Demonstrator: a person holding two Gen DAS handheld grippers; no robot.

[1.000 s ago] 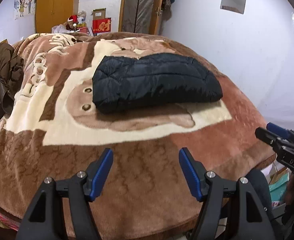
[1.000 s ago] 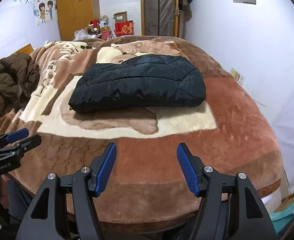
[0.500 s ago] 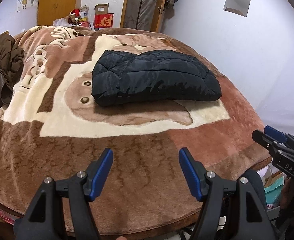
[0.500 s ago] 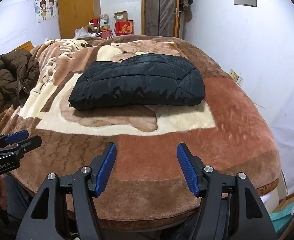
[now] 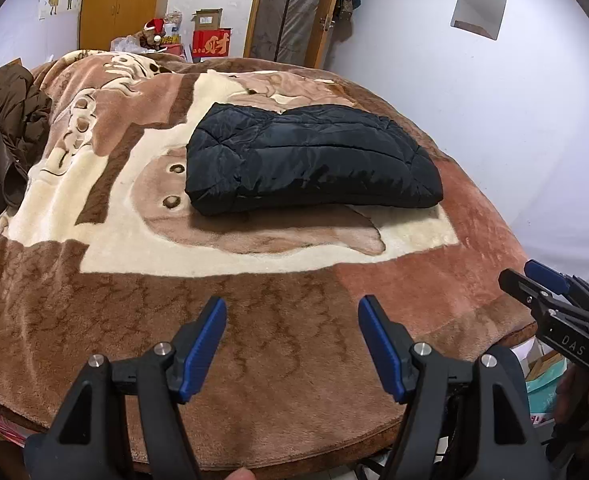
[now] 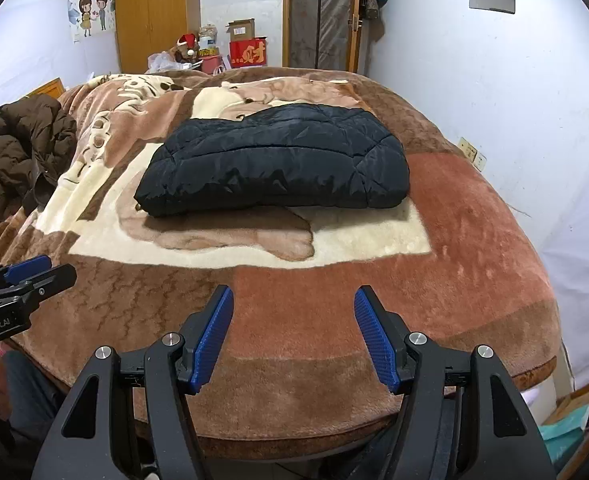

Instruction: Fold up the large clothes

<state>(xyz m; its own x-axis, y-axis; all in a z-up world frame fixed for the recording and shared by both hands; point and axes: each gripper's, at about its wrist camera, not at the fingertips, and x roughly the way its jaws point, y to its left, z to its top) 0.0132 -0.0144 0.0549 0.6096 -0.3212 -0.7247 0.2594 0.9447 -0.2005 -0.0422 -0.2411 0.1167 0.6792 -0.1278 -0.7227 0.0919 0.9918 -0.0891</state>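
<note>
Guessing the black puffer jacket (image 5: 314,160) is light, squishy, slippery; grab a folded edge. Left gripper (image 5: 292,344) and right gripper (image 6: 294,334) both gape wide, empty.

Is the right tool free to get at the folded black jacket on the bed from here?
Probably yes. The right tool is open and empty, and only bare blanket lies between it and the black jacket. It hangs near the bed's front edge, so it would need a reach forward.
</note>
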